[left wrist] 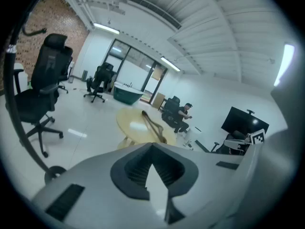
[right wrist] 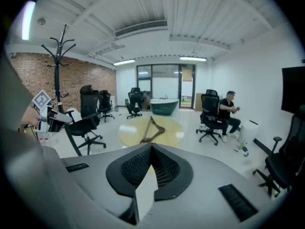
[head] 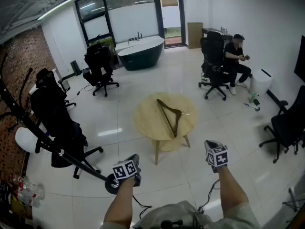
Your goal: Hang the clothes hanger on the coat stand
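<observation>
A brown wooden clothes hanger [head: 170, 116] lies flat on a round wooden table [head: 145, 120] in the middle of the room. The black coat stand [head: 47, 144] rises at the left, and its round base [head: 112, 185] sits on the floor by my left gripper [head: 126, 170]. My right gripper [head: 217, 155] hovers over the floor just short of the table. Both grippers are shut and hold nothing. The left gripper view shows the hanger [left wrist: 151, 126] ahead past the shut gripper [left wrist: 152, 147]. In the right gripper view, hanger [right wrist: 151, 130] and stand top [right wrist: 58, 46] lie beyond the shut gripper [right wrist: 151, 149].
Black office chairs stand at the left [head: 57, 123], back left [head: 99, 68] and right [head: 286, 125]. A person [head: 236, 58] sits in a chair at the back right beside a white bin [head: 260, 84]. A dark bathtub [head: 140, 52] stands at the back. Bottles [head: 21, 190] lie at the lower left.
</observation>
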